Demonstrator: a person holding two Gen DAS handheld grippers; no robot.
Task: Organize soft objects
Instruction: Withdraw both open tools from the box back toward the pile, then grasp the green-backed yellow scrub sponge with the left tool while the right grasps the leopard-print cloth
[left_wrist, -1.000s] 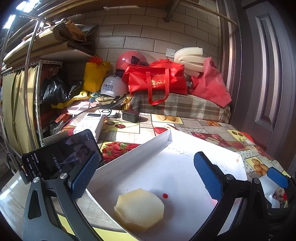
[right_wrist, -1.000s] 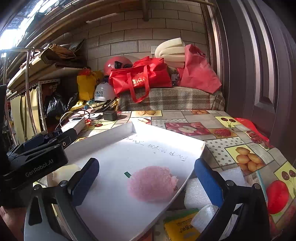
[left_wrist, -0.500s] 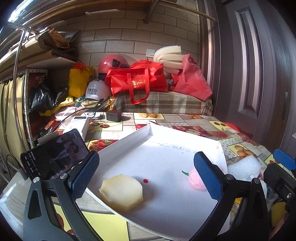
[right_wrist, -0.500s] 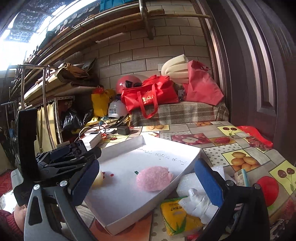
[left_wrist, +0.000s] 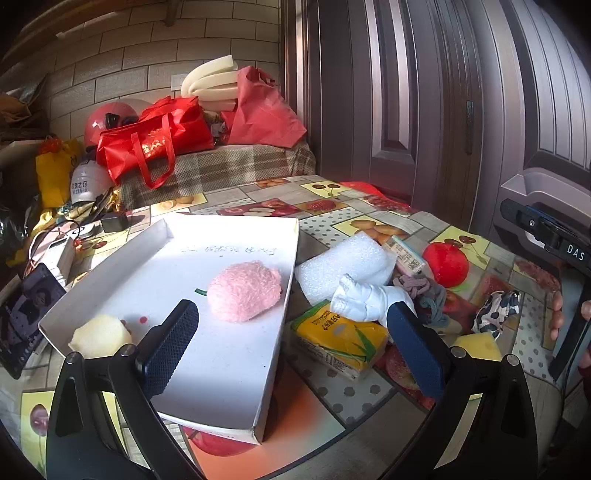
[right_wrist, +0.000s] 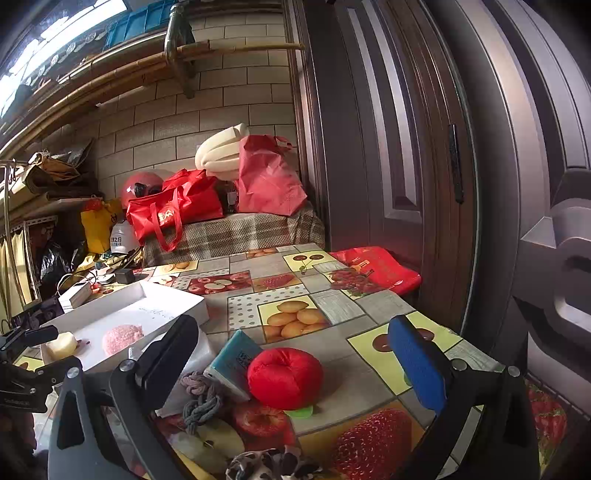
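A white shallow box (left_wrist: 236, 373) lies on the table and holds a pink fluffy pad (left_wrist: 242, 290) and a pale yellow sponge (left_wrist: 99, 336). My left gripper (left_wrist: 291, 347) is open and empty, above the box's right edge. Right of the box lie white foam (left_wrist: 343, 266), a white soft figure (left_wrist: 365, 299), a yellow tissue pack (left_wrist: 340, 341), a red plush apple (left_wrist: 445, 264), a knotted grey cord (left_wrist: 424, 291) and a leopard scrunchie (left_wrist: 496, 308). My right gripper (right_wrist: 291, 354) is open and empty, above the red plush apple (right_wrist: 284, 376). The box (right_wrist: 155, 310) lies at its left.
A phone (left_wrist: 26, 317) stands left of the box. Red bags (left_wrist: 155, 144), helmets and foam rolls pile on a plaid-covered surface at the back. A dark door (right_wrist: 424, 147) stands at the right. A yellow sponge (left_wrist: 476, 345) and a teal packet (right_wrist: 232, 363) lie among the soft items.
Both grippers have swung to the right, away from the box and towards the pile of soft items. The red plush apple now sits between the right gripper's fingers. Both stay open.
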